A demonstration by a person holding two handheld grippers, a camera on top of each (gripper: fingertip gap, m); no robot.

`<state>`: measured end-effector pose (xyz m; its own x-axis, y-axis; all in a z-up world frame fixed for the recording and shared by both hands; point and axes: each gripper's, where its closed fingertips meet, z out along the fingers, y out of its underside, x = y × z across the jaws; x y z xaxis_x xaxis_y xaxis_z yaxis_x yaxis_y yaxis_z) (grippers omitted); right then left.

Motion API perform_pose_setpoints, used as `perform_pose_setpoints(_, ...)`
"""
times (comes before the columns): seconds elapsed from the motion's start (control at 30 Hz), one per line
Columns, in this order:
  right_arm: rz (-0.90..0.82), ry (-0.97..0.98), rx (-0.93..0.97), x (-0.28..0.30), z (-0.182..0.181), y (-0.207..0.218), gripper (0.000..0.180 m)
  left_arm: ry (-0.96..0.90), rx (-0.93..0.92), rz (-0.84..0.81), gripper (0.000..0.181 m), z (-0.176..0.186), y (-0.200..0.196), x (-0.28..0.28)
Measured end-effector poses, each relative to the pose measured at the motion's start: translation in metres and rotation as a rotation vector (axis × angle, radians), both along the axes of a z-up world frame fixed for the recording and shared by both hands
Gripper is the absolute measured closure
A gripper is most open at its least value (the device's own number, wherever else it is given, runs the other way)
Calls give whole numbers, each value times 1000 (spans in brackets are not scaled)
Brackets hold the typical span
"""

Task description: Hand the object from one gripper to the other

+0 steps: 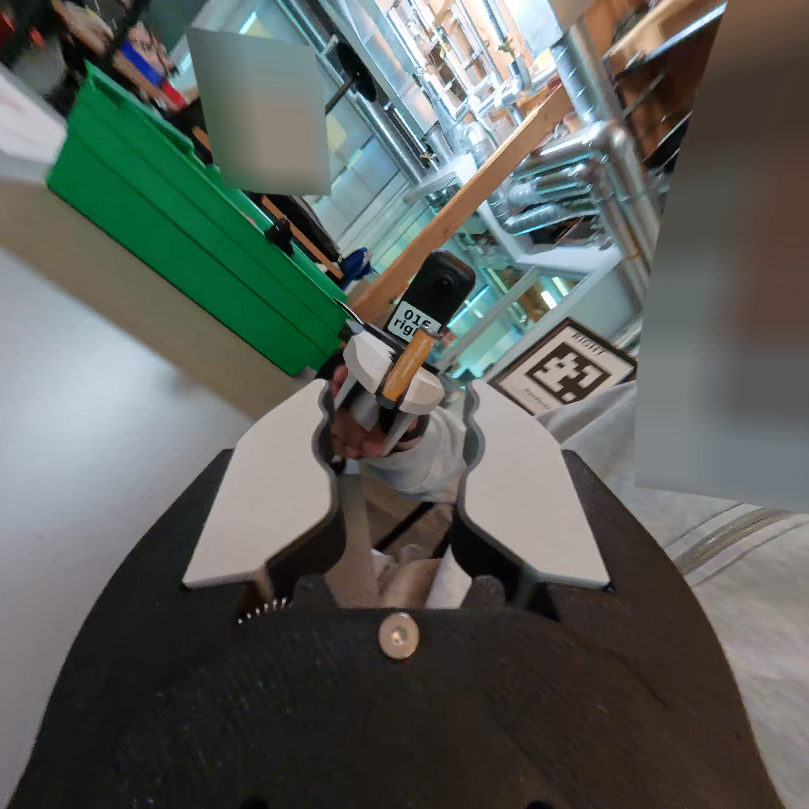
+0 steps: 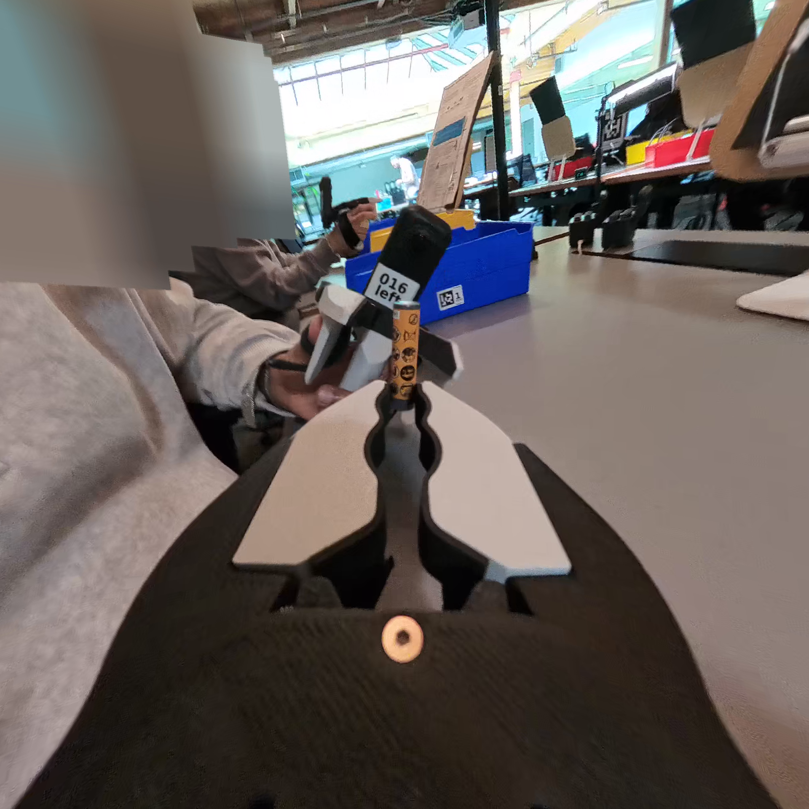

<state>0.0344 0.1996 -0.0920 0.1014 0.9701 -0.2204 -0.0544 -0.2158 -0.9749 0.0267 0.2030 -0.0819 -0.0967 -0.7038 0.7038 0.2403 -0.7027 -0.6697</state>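
An orange cylinder with a silver cap (image 2: 405,350), battery-like, stands upright in my right gripper (image 2: 402,394), which is shut on its lower end at the fingertips. In the left wrist view the cylinder (image 1: 407,365) shows tilted, clamped between the right gripper's white fingers (image 1: 396,378). My left gripper (image 1: 398,392) is open and empty, and the cylinder sits just beyond its fingertips, in line with the gap. In the right wrist view the left gripper (image 2: 389,346) faces me just behind the cylinder, jaws spread to either side of it.
A grey table (image 2: 613,394) runs under both grippers. A blue bin (image 2: 481,262) stands on it beyond the grippers, and a green bin (image 1: 175,227) stands to the left. A black-and-white marker board (image 1: 564,367) is on the right. The holder's grey sleeve (image 2: 219,341) is close.
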Motion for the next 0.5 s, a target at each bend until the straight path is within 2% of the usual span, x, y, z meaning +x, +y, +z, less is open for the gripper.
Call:
perform_pose_setpoints(0.03,9,18,-35,0,1,0,169,18,57,31,131,2,1,-2)
perform_pose_setpoints(0.2,30,52,-70,-2,3,-2,169,99,217,102,140,6,2,-7)
perform_pose_setpoints(0.5,91,31,-97,-19,0,-19,168,116,360,59,152,13,-18,2)
